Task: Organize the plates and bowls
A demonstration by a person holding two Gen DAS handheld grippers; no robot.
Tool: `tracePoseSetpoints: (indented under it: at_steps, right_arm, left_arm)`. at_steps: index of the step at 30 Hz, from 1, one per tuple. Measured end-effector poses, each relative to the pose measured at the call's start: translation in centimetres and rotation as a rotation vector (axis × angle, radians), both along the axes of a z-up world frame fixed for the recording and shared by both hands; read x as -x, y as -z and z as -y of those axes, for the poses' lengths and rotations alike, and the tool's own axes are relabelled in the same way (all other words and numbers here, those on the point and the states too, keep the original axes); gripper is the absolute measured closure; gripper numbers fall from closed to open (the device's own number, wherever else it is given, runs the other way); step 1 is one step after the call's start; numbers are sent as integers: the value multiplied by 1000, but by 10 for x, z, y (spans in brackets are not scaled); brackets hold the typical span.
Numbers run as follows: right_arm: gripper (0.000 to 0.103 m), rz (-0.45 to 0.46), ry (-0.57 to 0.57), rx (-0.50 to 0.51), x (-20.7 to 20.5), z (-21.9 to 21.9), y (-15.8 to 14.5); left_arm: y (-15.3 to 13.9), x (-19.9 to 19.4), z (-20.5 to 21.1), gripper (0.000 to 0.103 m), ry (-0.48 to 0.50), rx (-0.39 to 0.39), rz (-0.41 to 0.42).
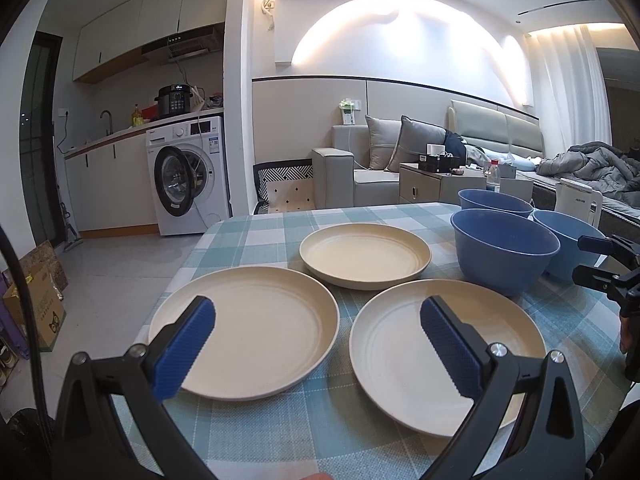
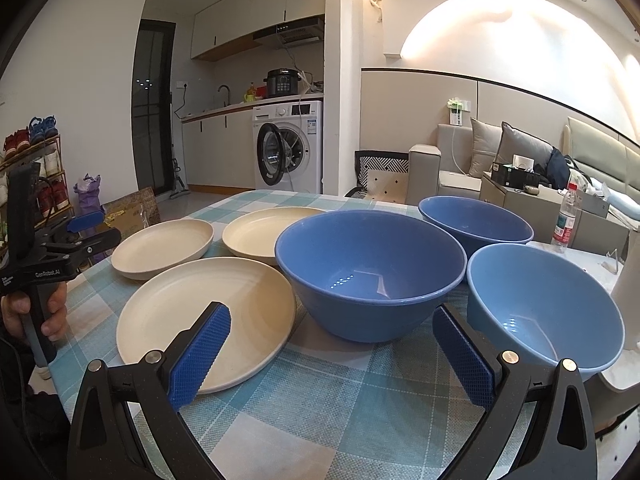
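Three cream plates lie apart on the checked tablecloth: a near left plate (image 1: 248,328), a near right plate (image 1: 404,344) and a far plate (image 1: 364,256). Three blue bowls stand to their right: a middle bowl (image 1: 504,248), a far bowl (image 1: 494,202) and a right bowl (image 1: 564,246). My left gripper (image 1: 316,344) is open and empty, above the two near plates. My right gripper (image 2: 332,356) is open and empty, in front of the middle bowl (image 2: 368,272), between a plate (image 2: 208,316) and the right bowl (image 2: 544,308).
A white kettle (image 1: 578,200) stands at the table's far right edge beside the bowls. A water bottle (image 2: 564,220) stands behind the table. The table's left edge (image 1: 176,276) drops to the floor, with boxes (image 1: 40,308) below.
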State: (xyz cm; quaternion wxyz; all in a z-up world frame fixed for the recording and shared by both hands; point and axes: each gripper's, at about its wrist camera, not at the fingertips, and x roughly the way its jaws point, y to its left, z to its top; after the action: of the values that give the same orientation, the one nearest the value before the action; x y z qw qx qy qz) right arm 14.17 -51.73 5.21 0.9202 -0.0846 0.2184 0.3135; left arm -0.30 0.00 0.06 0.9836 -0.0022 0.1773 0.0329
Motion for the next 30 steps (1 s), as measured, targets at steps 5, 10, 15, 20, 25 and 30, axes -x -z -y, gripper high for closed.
tracePoseSetpoints:
  at_steps: [5, 10, 15, 20, 25, 30]
  right_arm:
    - [0, -12, 14, 32, -2, -5, 0]
    - [0, -15, 15, 29, -2, -6, -4]
    - [0, -17, 20, 37, -3, -8, -9]
    - [0, -18, 17, 44, -4, -12, -11]
    - [0, -11, 16, 49, -1, -19, -14]
    - [0, -31, 17, 39, -3, -25, -20]
  left_arm:
    - [1, -1, 3, 0, 19, 10, -18]
    - [1, -2, 7, 0, 34, 14, -28]
    - [1, -3, 8, 0, 28, 14, -31]
    - [0, -3, 6, 0, 21, 34, -27]
    - [-3, 0, 4, 0, 19, 38, -25]
    - [-7, 3, 4, 0, 20, 26, -19]
